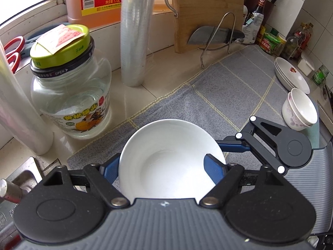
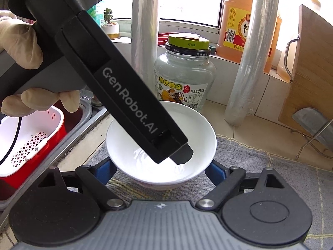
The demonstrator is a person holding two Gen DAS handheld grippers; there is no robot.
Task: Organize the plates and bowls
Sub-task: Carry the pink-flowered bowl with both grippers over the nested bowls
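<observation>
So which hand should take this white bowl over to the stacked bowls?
Right, probably: the right gripper straddles the white bowl, and the stacked bowls sit on its side. The left gripper reaches in from the sink side.

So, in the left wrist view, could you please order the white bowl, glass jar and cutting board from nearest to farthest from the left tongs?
1. White bowl, between the left tongs.
2. Glass jar, to the left.
3. Cutting board, at the back, upright.

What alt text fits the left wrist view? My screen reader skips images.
The left gripper grips a white bowl by its rim above a grey mat. Stacked plates and small bowls sit right; a glass jar stands left.
</observation>
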